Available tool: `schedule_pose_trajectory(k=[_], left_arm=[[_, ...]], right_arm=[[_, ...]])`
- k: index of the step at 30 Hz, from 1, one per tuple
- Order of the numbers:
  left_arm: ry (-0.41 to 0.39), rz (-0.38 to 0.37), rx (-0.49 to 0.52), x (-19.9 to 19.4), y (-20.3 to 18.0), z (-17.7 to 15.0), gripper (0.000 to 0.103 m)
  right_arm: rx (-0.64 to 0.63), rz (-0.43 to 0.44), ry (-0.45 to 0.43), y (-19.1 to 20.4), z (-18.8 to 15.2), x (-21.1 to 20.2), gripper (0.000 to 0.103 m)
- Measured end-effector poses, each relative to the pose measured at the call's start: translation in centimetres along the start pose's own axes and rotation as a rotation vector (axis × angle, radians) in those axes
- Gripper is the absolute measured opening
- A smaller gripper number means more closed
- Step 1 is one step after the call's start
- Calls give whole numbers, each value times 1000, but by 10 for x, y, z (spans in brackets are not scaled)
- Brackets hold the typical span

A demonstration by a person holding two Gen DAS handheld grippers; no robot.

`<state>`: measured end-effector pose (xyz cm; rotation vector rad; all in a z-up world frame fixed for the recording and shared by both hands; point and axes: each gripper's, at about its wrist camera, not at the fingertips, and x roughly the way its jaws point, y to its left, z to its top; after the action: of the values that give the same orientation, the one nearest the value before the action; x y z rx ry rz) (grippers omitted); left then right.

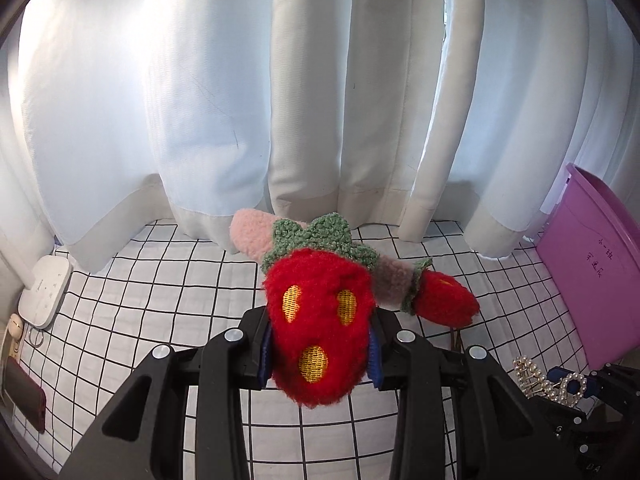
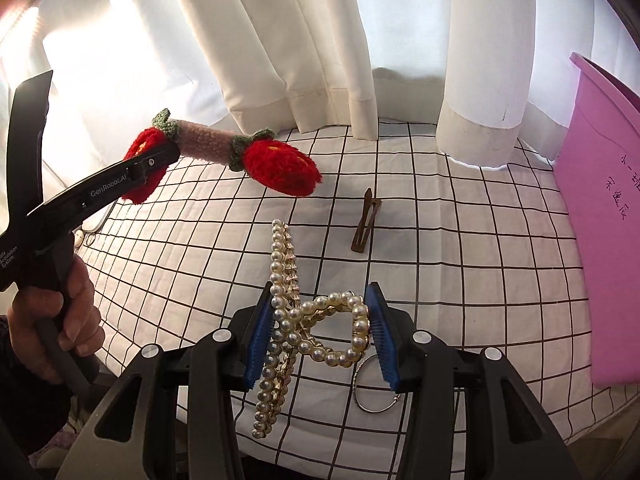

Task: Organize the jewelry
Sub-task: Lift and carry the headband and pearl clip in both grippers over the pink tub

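My left gripper [image 1: 320, 348] is shut on a fluffy strawberry hair clip [image 1: 320, 320]: two red strawberries with green leaves joined by a pink bar. The right wrist view shows the same strawberry clip [image 2: 280, 168] held above the cloth at the left by the left gripper [image 2: 148, 164]. A pearl hair claw [image 2: 312, 320] is pinched between the blue pads of my right gripper [image 2: 320, 338] and hangs above the cloth. At the lower right of the left wrist view the pearl claw [image 1: 548, 384] appears again. A brown snap clip [image 2: 366, 220] and a thin silver ring [image 2: 370, 390] lie on the cloth.
A white cloth with a black grid [image 2: 480, 260] covers the table. A purple bin [image 2: 600, 208] stands at the right, white curtains [image 1: 320, 100] hang behind. At the left edge sit a white device [image 1: 44, 296], a dark red phone [image 1: 28, 404] and a small ring [image 1: 36, 338].
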<state>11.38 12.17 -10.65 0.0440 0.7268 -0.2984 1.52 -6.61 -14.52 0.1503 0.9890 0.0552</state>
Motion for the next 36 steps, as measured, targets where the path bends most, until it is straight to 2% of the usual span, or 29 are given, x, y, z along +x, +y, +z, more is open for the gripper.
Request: schedule_pose_trajectory(k=[9,20,36], left_arm=[[-60,-30,19,-37,-32,12,34],[-140,-98,81,-68,-88,36,34],[-233,-257,228,-104,-207,81,34]], right_arm=[[5,-18,-68,-19,8,-40,44],[43,-66,-172,-64,15,-102,44],[165,-149,-349,-158,11,-194,44]])
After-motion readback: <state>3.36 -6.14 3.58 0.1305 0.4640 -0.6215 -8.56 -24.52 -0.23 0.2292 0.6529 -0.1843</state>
